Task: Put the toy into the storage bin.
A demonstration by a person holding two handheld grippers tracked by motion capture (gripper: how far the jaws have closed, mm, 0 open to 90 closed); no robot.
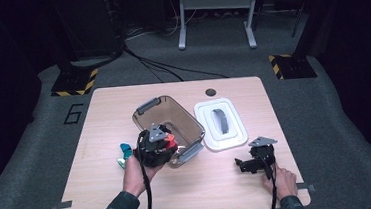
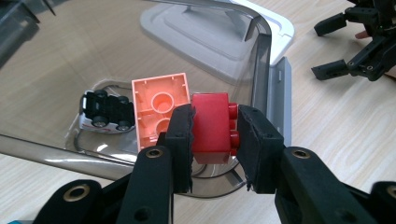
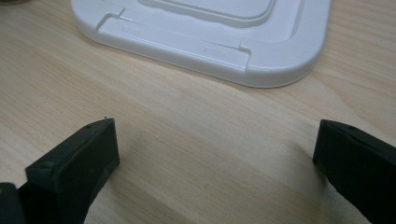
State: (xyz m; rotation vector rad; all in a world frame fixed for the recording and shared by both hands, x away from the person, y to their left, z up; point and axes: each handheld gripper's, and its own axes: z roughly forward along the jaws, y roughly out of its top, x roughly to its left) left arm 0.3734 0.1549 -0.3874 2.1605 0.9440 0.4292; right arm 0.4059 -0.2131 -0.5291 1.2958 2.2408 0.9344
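Note:
My left gripper (image 2: 215,116) is shut on a red brick (image 2: 212,126), held over the near corner of a clear brown bin (image 2: 261,56). Inside the bin lie a salmon brick (image 2: 159,107), hollow side up, and a small black-and-white toy car (image 2: 105,112). In the high view the left gripper (image 1: 169,142) hangs with the red brick (image 1: 172,144) at the bin's (image 1: 174,116) front rim. My right gripper (image 1: 242,164) rests low on the table at the right, and in its own view the right gripper (image 3: 215,135) is open, with bare wood between its jaws.
The bin's white lid (image 1: 205,114) with a grey handle lies flat just right of the bin, also near the right gripper (image 3: 210,46). A teal piece (image 1: 125,148) and a green-white piece (image 1: 121,162) lie left of my left hand. Table edges are near both forearms.

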